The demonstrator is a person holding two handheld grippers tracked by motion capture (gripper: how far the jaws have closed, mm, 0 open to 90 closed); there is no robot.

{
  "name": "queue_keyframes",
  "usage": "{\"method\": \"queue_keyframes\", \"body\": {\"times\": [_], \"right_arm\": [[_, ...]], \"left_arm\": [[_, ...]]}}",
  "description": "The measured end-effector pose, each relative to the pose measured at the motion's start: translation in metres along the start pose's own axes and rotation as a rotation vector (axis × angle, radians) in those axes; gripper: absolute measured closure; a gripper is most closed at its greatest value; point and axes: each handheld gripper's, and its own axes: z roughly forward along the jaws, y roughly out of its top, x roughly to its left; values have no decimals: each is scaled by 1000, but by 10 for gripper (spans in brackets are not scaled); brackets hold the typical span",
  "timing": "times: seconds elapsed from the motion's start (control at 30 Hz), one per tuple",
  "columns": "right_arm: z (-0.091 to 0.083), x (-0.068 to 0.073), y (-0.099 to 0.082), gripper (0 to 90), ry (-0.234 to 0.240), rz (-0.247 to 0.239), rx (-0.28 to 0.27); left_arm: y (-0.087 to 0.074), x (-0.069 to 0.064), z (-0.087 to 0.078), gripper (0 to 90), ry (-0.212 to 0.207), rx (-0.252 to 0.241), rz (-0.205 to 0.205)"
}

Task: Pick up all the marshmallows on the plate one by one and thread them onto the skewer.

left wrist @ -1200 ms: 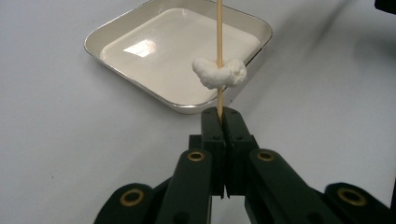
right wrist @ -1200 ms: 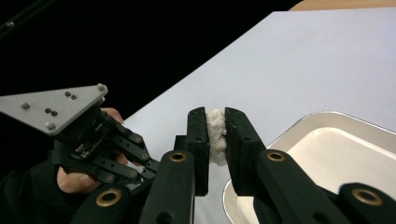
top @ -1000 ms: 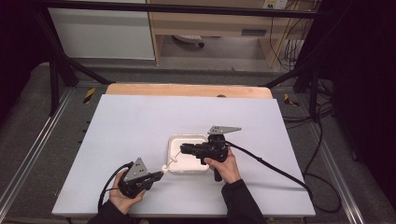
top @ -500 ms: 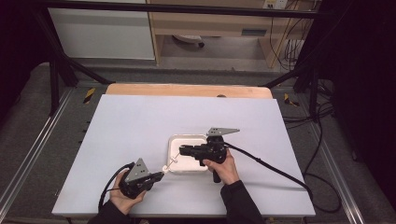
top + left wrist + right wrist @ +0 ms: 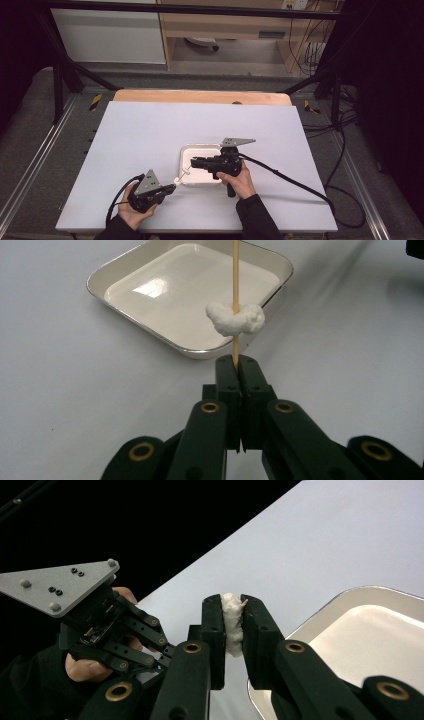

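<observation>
My left gripper is shut on the base of a thin wooden skewer that points towards the white square tray. A white soft lump is threaded on the skewer just past the jaws. My right gripper hovers over the tray's left part, shut on a second white lump. The skewer's tip pokes out of that lump at the top of the jaws.
The tray holds nothing else and sits near the front of the pale table top. A wooden strip borders the far edge. Each gripper trails a black cable. The left gripper's grey plate appears behind the right jaws.
</observation>
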Motion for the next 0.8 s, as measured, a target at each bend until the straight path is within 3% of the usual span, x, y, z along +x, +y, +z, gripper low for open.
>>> {"method": "queue_keyframes", "body": {"times": [0.8], "right_arm": [[2, 0, -3, 815, 9, 6, 21]], "left_arm": [[1, 0, 2, 892, -5, -2, 7]]}}
